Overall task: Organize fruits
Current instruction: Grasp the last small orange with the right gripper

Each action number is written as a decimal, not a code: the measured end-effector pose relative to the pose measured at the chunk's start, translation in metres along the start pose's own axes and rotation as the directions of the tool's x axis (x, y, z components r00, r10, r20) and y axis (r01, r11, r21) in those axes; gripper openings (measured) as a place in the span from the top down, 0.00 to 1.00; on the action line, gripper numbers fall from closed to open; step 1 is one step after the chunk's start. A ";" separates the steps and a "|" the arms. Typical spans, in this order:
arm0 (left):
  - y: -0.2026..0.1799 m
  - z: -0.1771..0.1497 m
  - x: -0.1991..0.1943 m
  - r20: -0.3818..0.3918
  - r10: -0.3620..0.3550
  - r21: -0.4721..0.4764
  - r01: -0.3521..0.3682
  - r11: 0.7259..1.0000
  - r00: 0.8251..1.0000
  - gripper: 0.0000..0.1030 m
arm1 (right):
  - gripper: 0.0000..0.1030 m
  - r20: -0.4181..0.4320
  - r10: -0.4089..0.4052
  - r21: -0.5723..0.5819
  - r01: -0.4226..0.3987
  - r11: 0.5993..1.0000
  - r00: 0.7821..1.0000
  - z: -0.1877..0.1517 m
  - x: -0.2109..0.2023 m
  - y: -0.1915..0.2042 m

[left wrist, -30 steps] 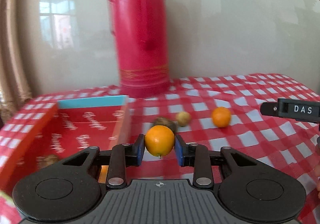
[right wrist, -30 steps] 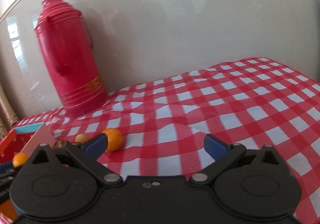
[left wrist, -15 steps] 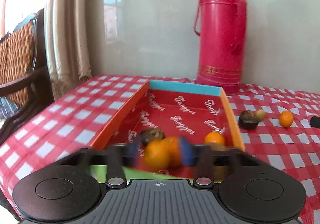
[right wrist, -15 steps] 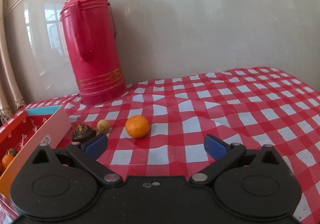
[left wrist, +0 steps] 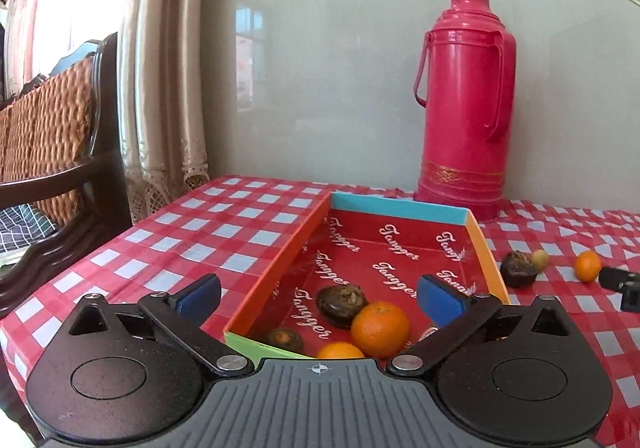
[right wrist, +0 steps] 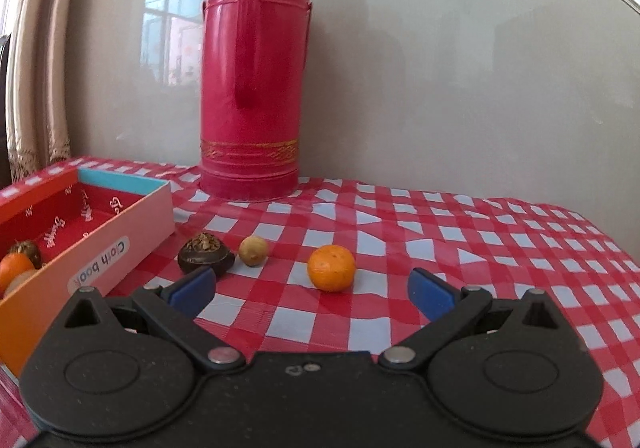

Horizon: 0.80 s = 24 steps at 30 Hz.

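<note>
— Left wrist view: left gripper (left wrist: 319,293) over the near end of the box (left wrist: 276,276), lower centre of frame — jaws opening wide, gripping nothing.
— And the fruit beneath?
— Lay loose in the box: large orange (left wrist: 380,328) just under the blue pads (left wrist: 438,298), smaller orange (left wrist: 340,351) beside it, dark fruit (left wrist: 341,300) behind.
— Right wrist view?
— Showed right gripper (right wrist: 311,290) released, low centre, with nothing between the pads. Just beyond it on the checked cloth (right wrist: 460,232), an orange (right wrist: 331,268); left of that, a small yellowish fruit (right wrist: 253,250) and a dark round fruit (right wrist: 205,258). Box at left edge, red flask (right wrist: 254,88) upright at upper centre.
</note>
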<state>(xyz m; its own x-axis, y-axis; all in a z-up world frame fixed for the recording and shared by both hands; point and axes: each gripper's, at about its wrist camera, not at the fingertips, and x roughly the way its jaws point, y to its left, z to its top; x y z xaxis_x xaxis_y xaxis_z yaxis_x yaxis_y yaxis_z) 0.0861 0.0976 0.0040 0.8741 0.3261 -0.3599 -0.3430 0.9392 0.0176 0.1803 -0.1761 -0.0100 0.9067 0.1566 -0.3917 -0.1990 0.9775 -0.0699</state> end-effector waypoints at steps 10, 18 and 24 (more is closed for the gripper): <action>0.032 0.005 0.009 0.021 0.083 -0.085 -0.081 0.993 0.996 0.00 | 0.06 -0.070 -0.017 0.016 0.018 1.000 0.997 0.012 0.043 0.000; 0.053 0.005 0.023 0.014 0.115 -0.128 -0.112 0.985 0.993 0.00 | 0.12 -0.133 -0.010 0.022 0.013 1.000 0.991 0.015 0.072 -0.002; 0.061 0.003 0.023 0.002 0.122 -0.130 -0.120 0.984 0.993 0.00 | 0.71 -0.219 -0.005 0.063 0.019 0.998 0.976 0.014 0.090 -0.005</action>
<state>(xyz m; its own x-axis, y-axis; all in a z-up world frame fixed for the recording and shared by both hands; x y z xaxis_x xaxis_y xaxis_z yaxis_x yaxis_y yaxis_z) 0.0860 0.1628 0.0002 0.8268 0.4381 -0.3528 -0.4874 0.8711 -0.0605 0.2687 -0.1651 -0.0319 0.8042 0.1174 -0.5826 -0.1579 0.9873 -0.0190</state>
